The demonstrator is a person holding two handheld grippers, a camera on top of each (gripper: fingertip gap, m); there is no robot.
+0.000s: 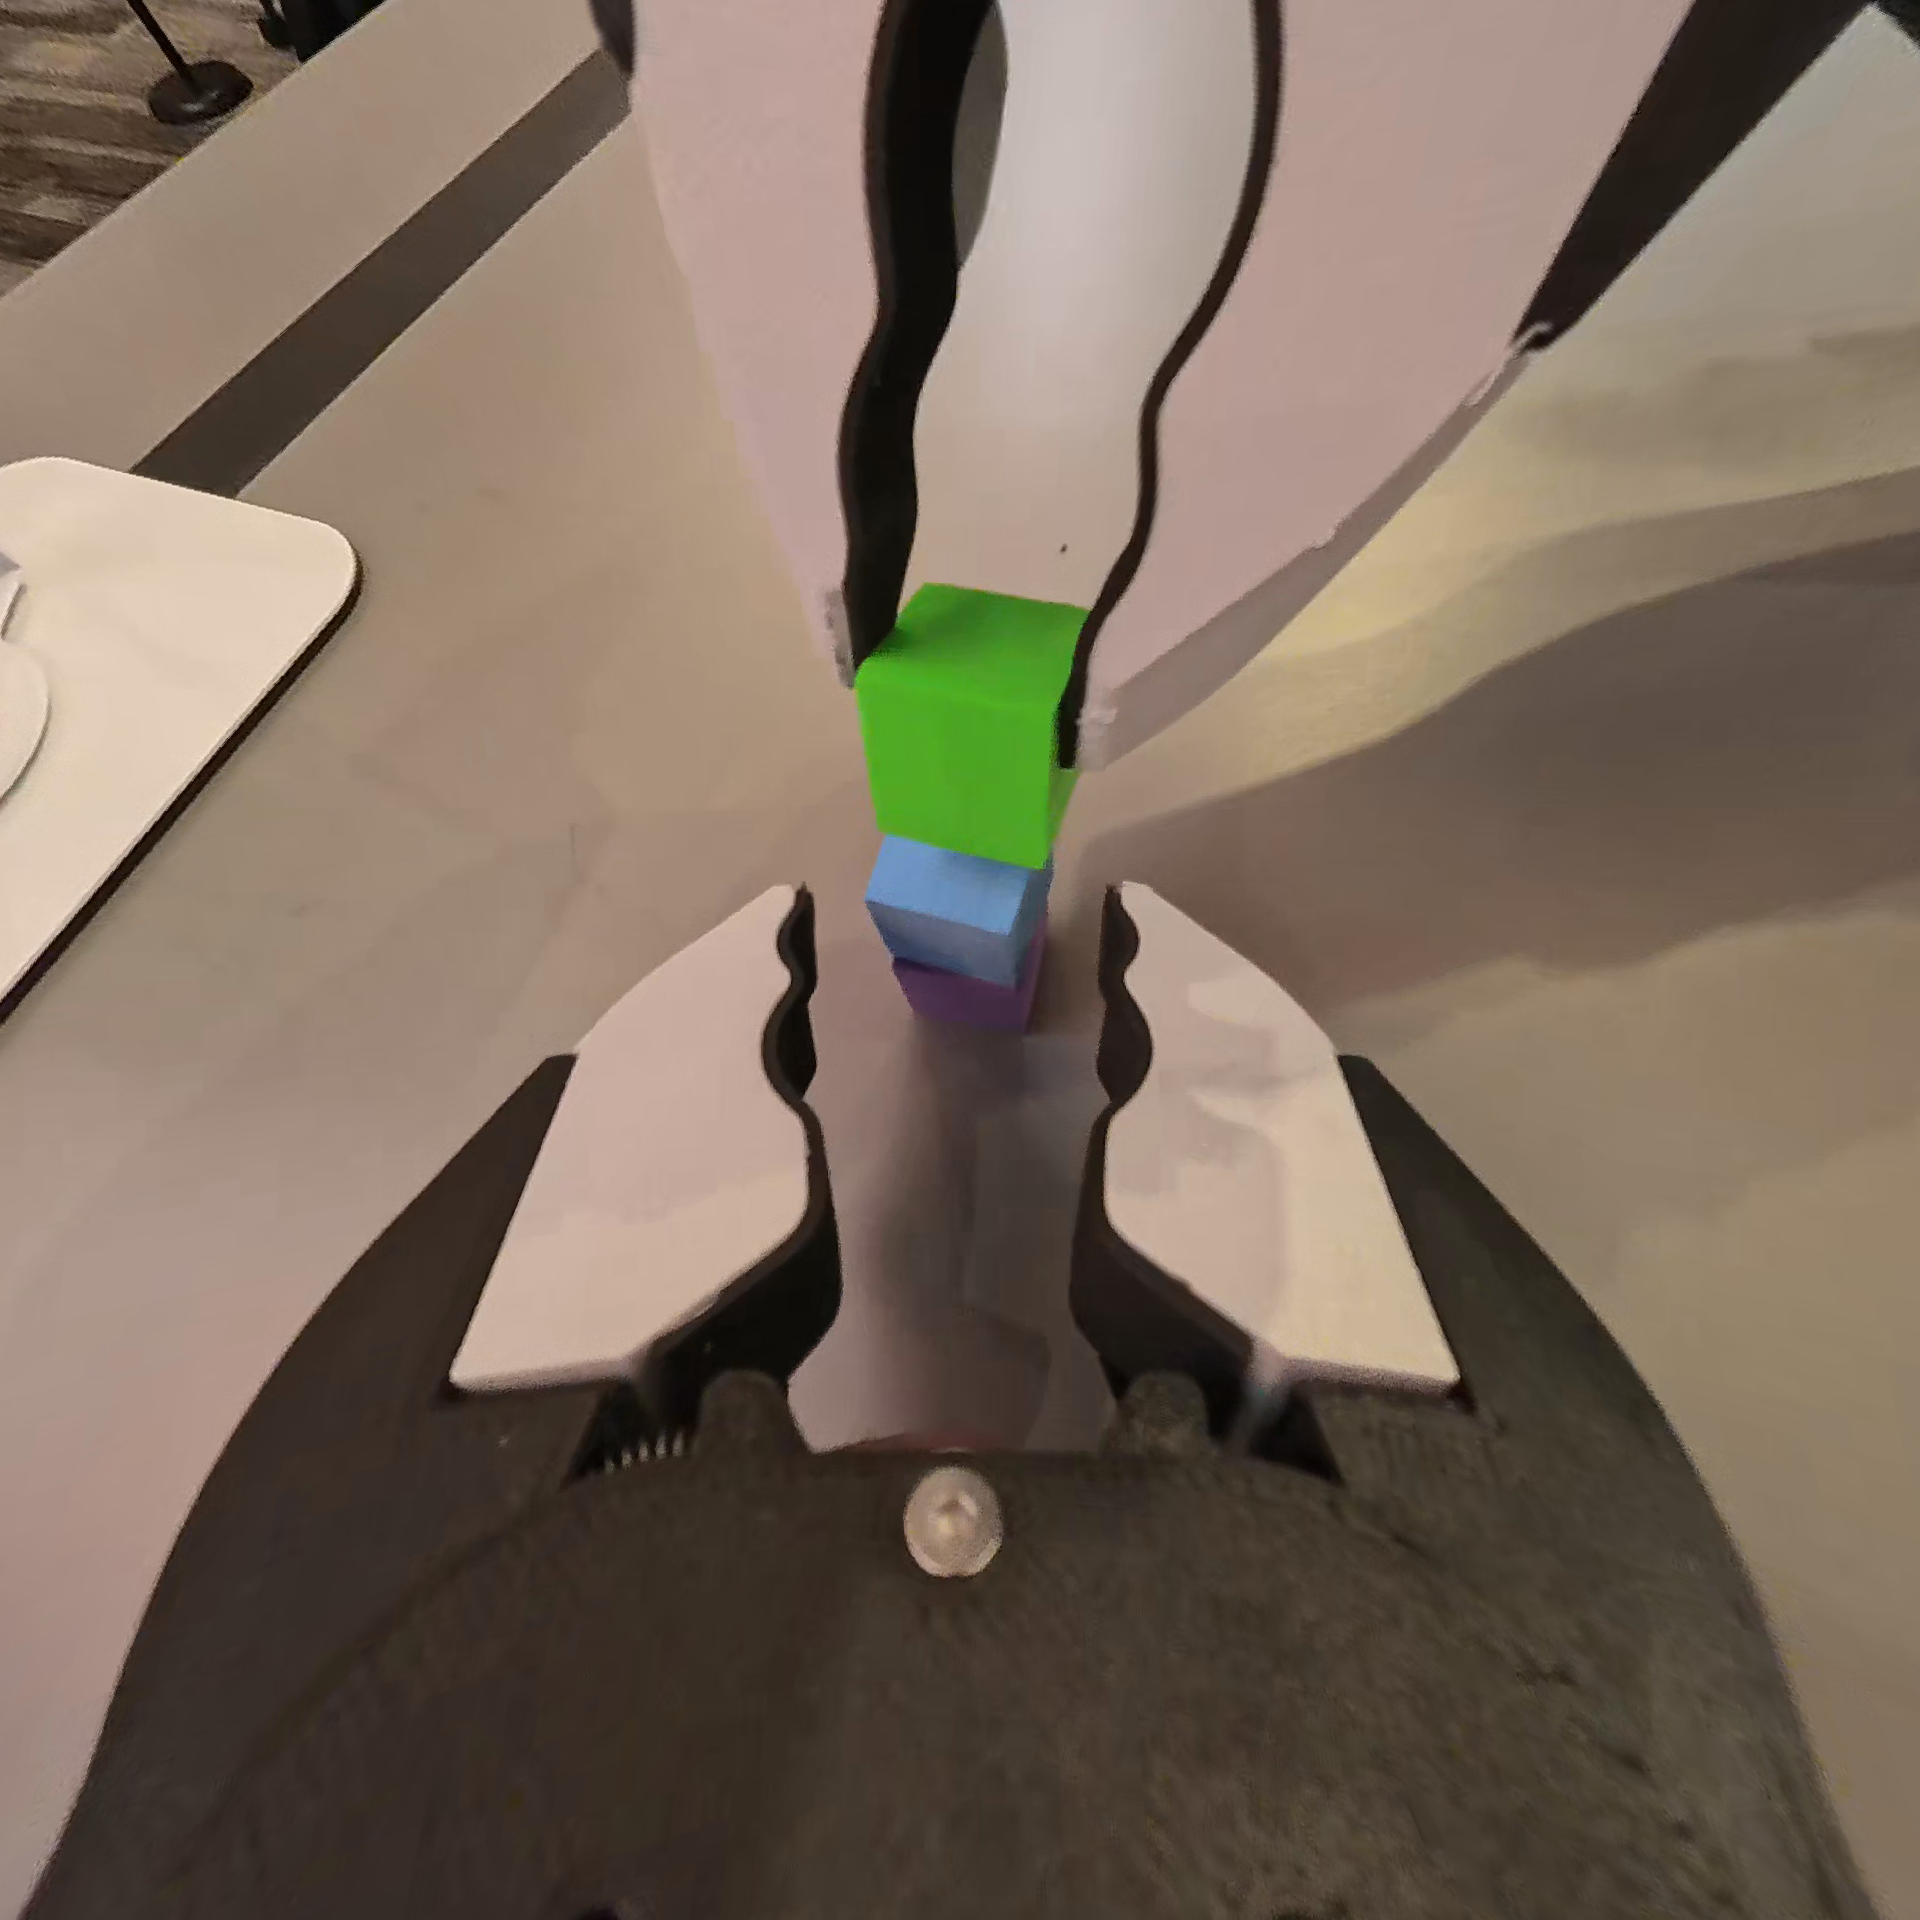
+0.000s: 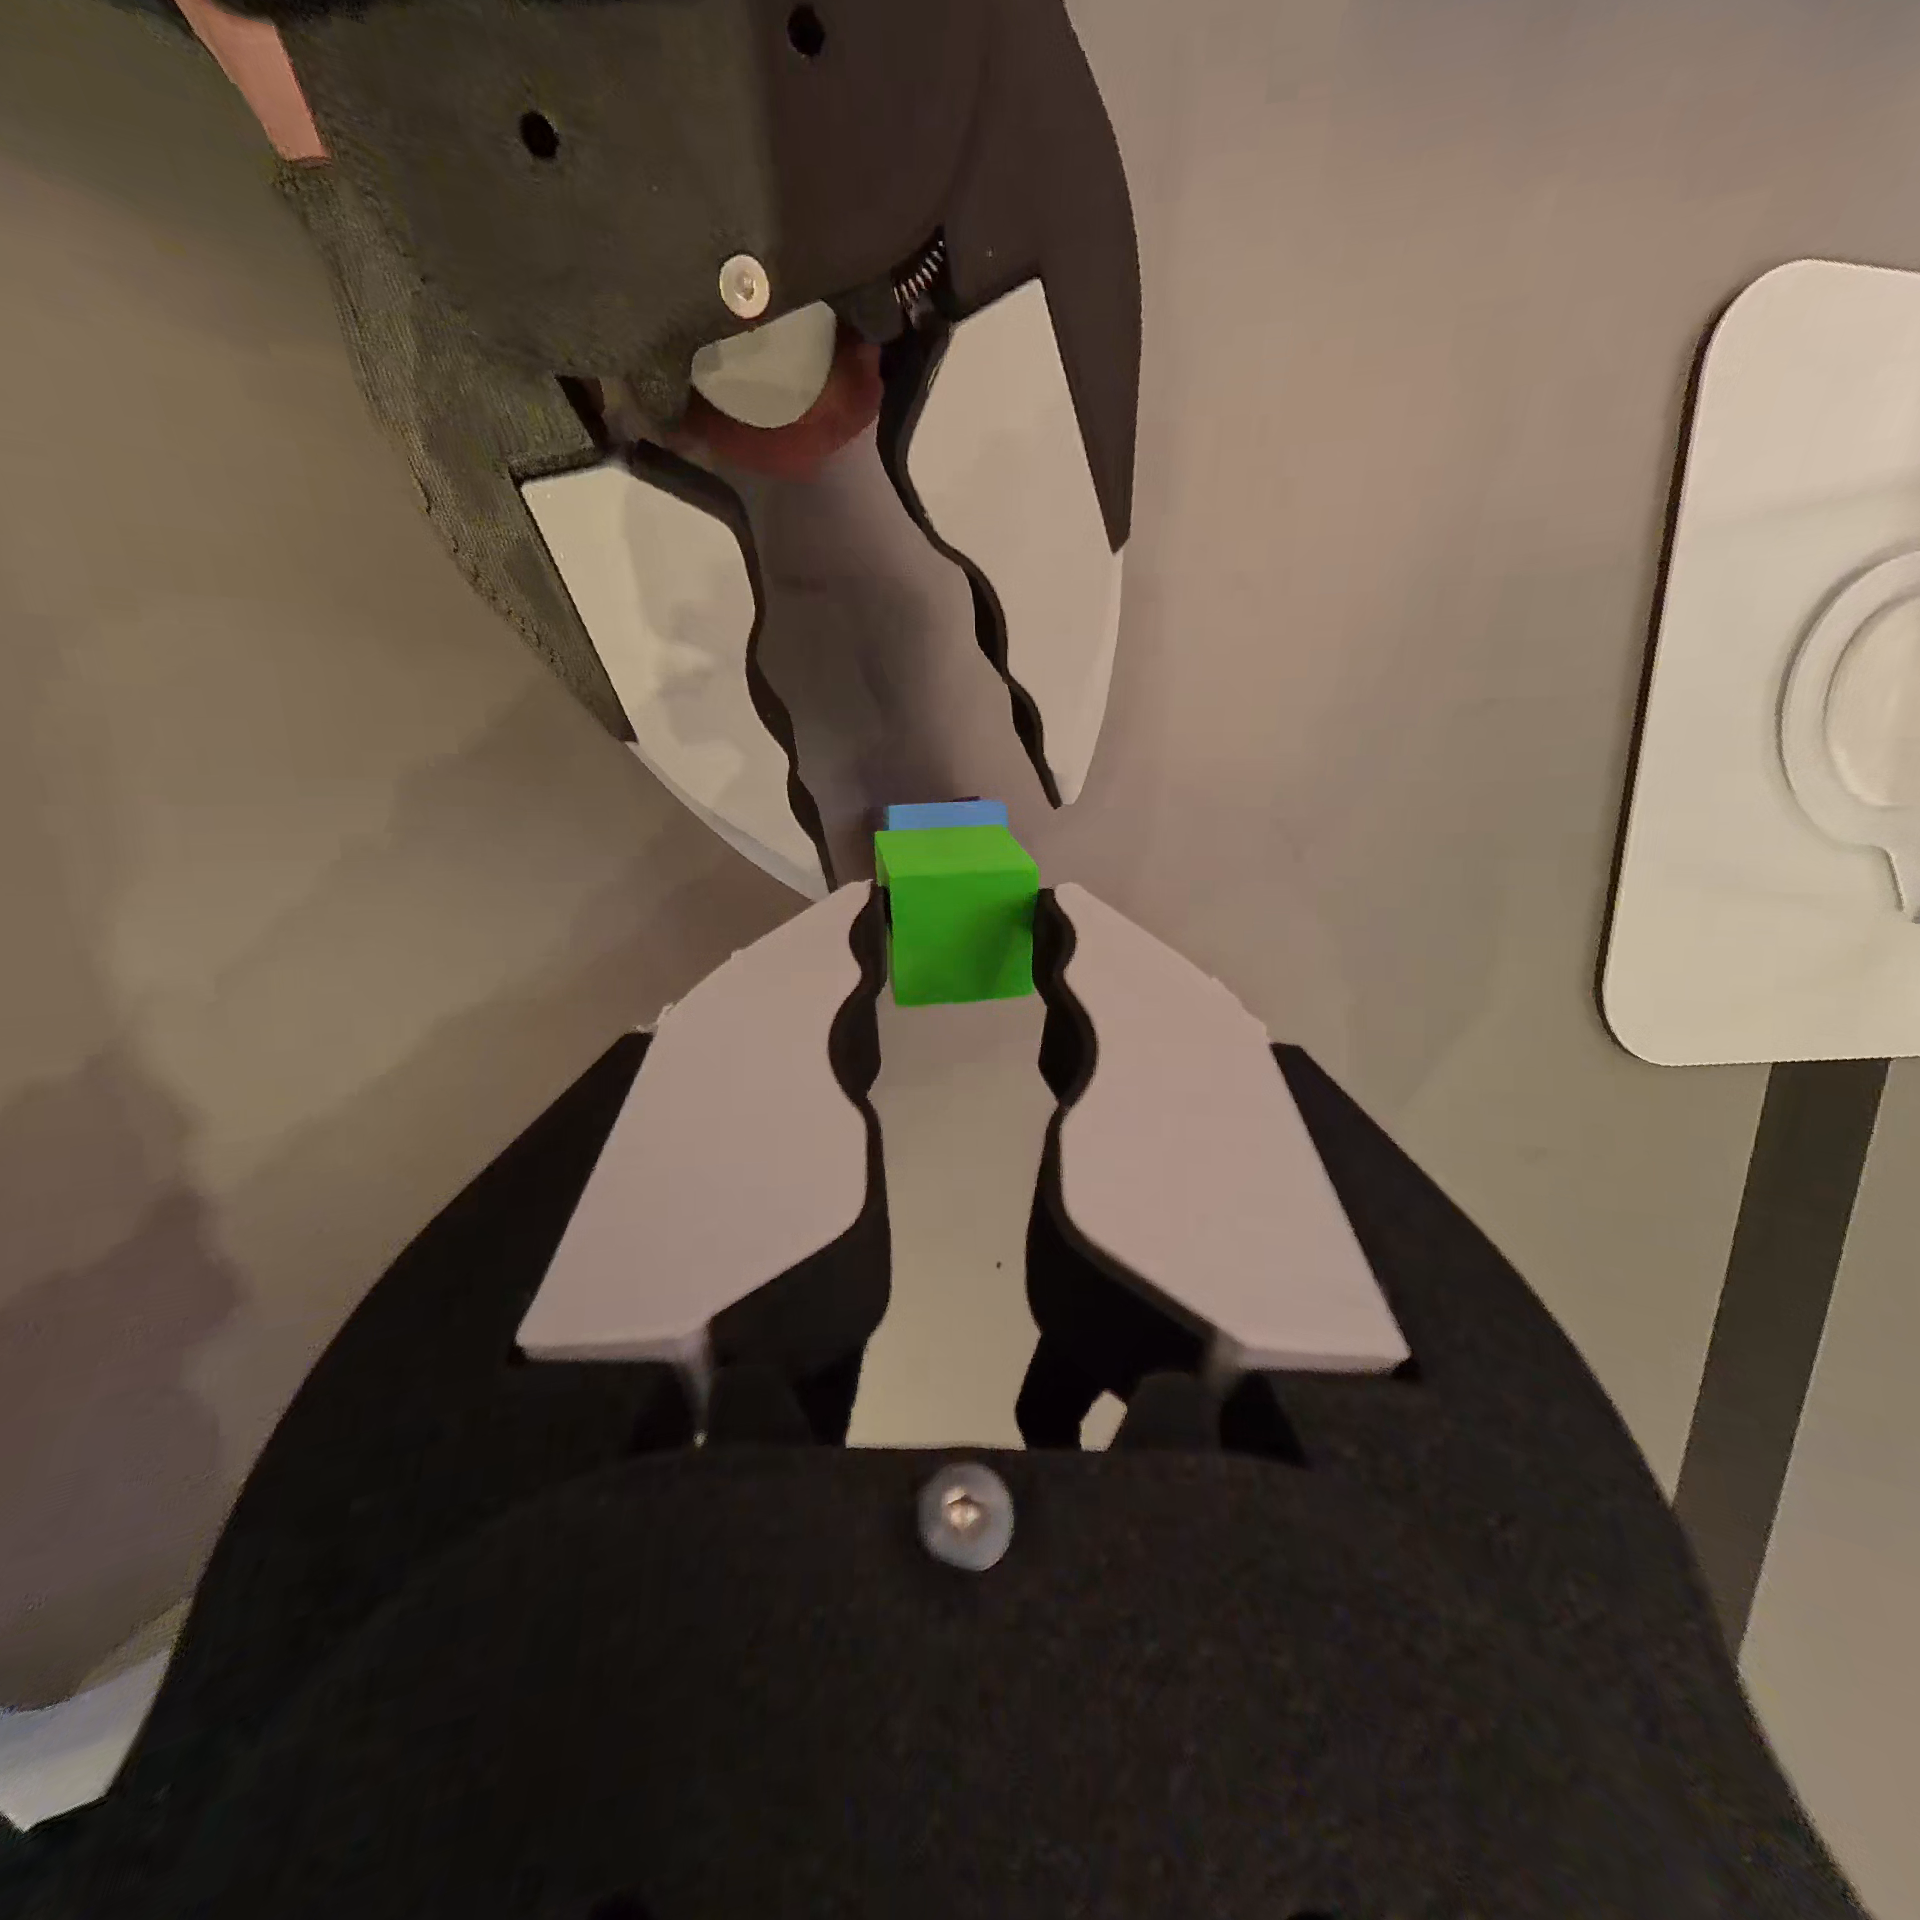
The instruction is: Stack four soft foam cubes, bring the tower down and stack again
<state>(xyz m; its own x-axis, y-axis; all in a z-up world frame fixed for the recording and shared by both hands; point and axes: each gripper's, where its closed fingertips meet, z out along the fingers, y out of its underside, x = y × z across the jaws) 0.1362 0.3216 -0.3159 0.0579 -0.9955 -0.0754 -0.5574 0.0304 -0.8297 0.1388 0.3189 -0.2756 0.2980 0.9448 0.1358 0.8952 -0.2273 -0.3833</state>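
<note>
A green foam cube [image 2: 956,925] is gripped between the pads of my right gripper [image 2: 958,902], both pads pressing its sides. It hangs directly over a blue cube [image 1: 956,914], which sits on a purple cube [image 1: 971,1000] on the grey table [image 1: 416,935]. In the left wrist view my right gripper [image 1: 966,696] comes in from the far side with the green cube [image 1: 961,748]. My left gripper [image 1: 956,899] is open, its fingertips either side of the blue cube without touching it. It also shows in the right wrist view [image 2: 935,831], beyond the blue cube [image 2: 940,816].
A white rounded tray [image 1: 156,644] lies to the left of the stack; it shows at the right in the right wrist view [image 2: 1766,675]. A dark strip [image 1: 364,270] runs across the table behind it. Floor with a stand base [image 1: 197,88] lies beyond the table. The left gripper's tips are roughly 4 centimeters from the right gripper's.
</note>
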